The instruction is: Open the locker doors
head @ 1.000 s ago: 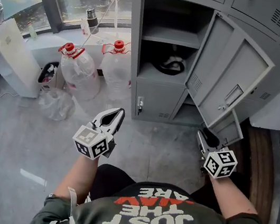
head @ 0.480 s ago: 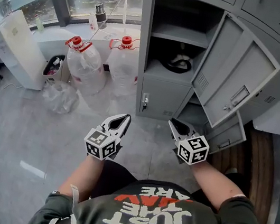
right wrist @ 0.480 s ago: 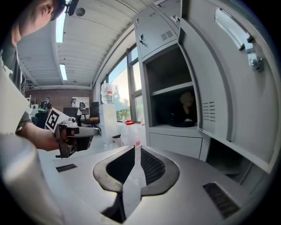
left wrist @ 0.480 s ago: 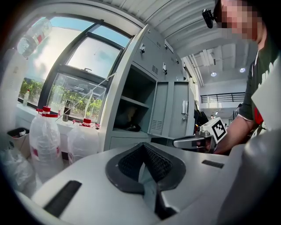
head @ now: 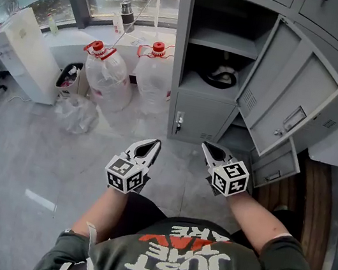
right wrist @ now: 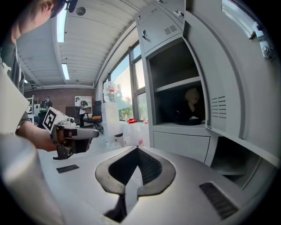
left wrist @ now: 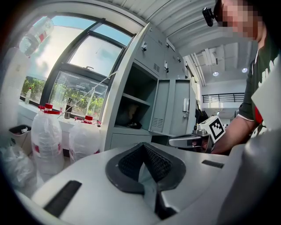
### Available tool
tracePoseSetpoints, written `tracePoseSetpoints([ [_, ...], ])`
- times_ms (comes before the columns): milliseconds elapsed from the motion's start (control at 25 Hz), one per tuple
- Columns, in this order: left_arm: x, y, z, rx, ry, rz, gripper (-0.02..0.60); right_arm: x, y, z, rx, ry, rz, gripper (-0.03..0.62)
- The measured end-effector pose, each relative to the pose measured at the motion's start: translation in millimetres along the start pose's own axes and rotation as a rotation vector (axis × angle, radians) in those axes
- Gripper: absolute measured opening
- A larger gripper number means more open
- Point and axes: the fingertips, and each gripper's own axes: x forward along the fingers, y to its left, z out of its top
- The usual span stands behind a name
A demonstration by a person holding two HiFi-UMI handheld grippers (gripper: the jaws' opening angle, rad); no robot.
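Observation:
The grey locker bank (head: 178, 48) stands ahead. Its tall upper door (head: 291, 101) hangs open to the right, showing a shelf with a dark bundle (head: 221, 77). Below it a small door (head: 201, 119) with a lock at its left edge is closed. A low door (head: 275, 164) further right hangs open. My left gripper (head: 149, 146) is shut and empty, held short of the lockers. My right gripper (head: 210, 150) is beside it, facing the small closed door; its jaws have just been closing with nothing between them. In the gripper views both the left gripper (left wrist: 142, 147) and the right gripper (right wrist: 137, 149) show pads meeting.
Two big water bottles (head: 104, 78) with red caps stand left of the lockers under a window. A white appliance (head: 24, 54), a small bin (head: 69, 78) and a crumpled plastic bag (head: 75, 115) lie further left. Wooden flooring (head: 305, 187) runs along the right.
My right gripper has swung left, away from the low open door, to face the small closed door, and its jaws have closed. My left gripper has sunk a little.

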Motion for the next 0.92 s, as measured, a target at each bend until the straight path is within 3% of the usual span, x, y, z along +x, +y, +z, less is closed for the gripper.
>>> tracePoseSetpoints([
  [920,5.9,0.3,1.6,0.004,0.0,-0.012,0.0,2.1,-5.6,0.0,-0.022,0.019,0.025,0.034],
])
